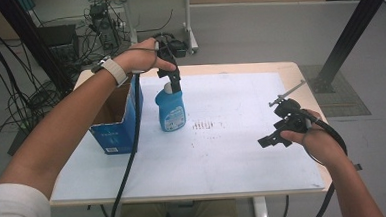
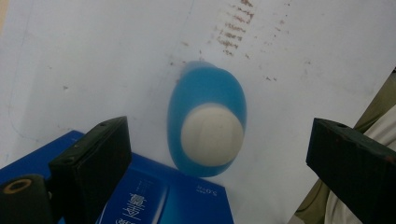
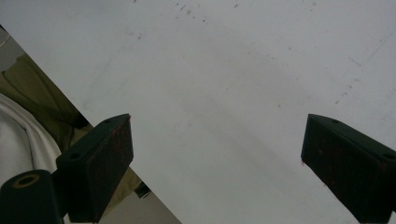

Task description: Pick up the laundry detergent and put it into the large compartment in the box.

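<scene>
Left gripper (image 1: pixel 173 84) vert. over blue bottle (image 1: pixel 171 109), jaws wide.

Bottle (image 1: pixel 171 111) — translucent blue plastic, glossy, with a matt white cap (image 2: pixel 212 135). Box (image 1: pixel 117 123) — blue printed cardboard. Tabletop (image 1: pixel 243 151): smooth matt white surface, scuffed.

My right tongs (image 3: pixel 217 158) stand wide apart, one black jaw rising at the lower left and the other at the lower right, with nothing between them. Past and between the jaws lies the white counter (image 3: pixel 224 84), bare but for a few small dark specks and faint scratches toward its far side. Beyond the left jaw the counter's edge runs slantwise, and past it I see olive trousers (image 3: pixel 42 93) and a white sleeve (image 3: pixel 18 135).
</scene>
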### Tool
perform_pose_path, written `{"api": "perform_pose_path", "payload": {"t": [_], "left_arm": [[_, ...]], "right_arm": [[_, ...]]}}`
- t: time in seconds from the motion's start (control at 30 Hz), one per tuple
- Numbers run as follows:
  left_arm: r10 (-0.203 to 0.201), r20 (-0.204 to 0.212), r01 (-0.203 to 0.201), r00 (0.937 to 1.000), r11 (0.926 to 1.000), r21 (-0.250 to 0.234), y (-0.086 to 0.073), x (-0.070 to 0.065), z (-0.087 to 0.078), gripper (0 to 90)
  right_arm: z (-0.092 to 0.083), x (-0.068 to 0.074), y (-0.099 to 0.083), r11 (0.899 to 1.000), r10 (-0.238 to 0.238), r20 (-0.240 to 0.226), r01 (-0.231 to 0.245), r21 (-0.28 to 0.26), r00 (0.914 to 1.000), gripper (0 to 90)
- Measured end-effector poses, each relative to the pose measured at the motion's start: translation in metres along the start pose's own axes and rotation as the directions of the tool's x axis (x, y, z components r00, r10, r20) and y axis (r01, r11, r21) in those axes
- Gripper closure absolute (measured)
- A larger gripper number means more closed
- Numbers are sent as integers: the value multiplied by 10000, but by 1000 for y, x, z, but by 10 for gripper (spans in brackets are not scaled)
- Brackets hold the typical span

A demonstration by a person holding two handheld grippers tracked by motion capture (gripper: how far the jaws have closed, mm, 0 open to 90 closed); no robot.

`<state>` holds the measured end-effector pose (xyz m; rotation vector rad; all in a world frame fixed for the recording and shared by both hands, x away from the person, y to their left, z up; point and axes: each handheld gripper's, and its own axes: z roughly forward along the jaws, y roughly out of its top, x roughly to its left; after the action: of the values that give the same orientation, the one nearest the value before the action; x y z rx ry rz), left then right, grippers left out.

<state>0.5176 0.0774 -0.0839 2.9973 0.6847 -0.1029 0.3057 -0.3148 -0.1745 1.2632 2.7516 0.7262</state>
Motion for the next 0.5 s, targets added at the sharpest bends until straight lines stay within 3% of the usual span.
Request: {"api": "perform_pose_path", "payload": {"t": [0.5], "left_arm": [[56,-129,-54,9999,9999,133,-1,-6,18,70]], "right_arm": [[2,1,3,10000,-53,-40,53,21,10000,89]]}}
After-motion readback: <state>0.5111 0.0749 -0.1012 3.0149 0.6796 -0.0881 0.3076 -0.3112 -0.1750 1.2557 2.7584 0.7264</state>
